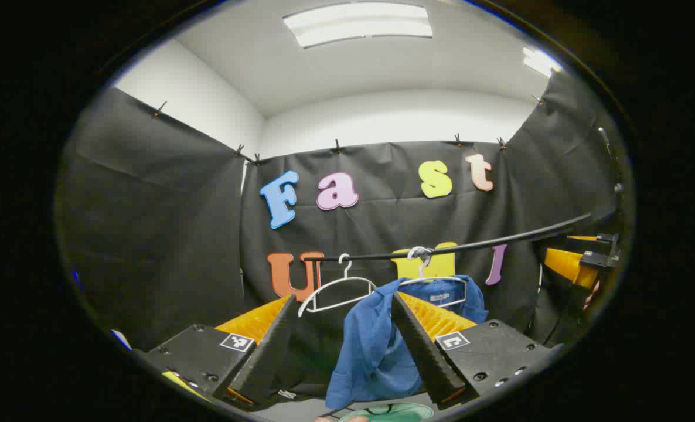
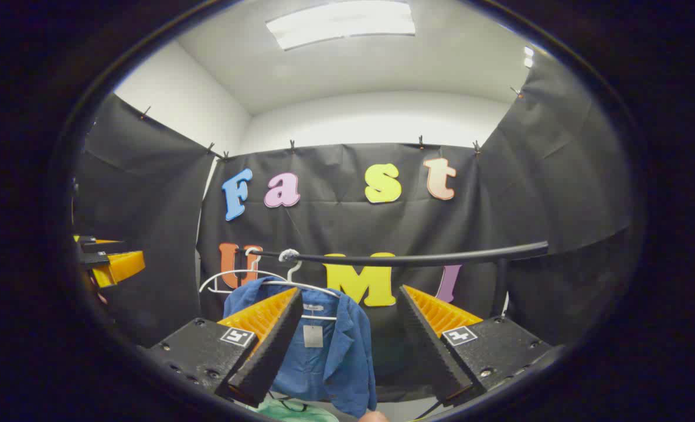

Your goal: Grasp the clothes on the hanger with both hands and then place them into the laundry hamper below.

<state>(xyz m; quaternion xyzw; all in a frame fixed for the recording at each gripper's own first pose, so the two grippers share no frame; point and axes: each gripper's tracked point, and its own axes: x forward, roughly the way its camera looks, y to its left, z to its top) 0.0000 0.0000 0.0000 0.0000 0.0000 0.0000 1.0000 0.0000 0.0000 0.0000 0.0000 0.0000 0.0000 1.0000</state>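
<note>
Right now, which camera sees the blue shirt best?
The right gripper view: the blue shirt hangs open on its hanger, collar and tag facing us. In the left gripper view the shirt looks bunched, partly behind a finger.

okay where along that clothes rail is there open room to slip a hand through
Open stretch: along the black rail, between the hanger holding the blue shirt and the rail's upright post. Crowded: the other end, where an empty white hanger hangs beside the shirt's hanger. Both grippers are open, short of the shirt.
</note>
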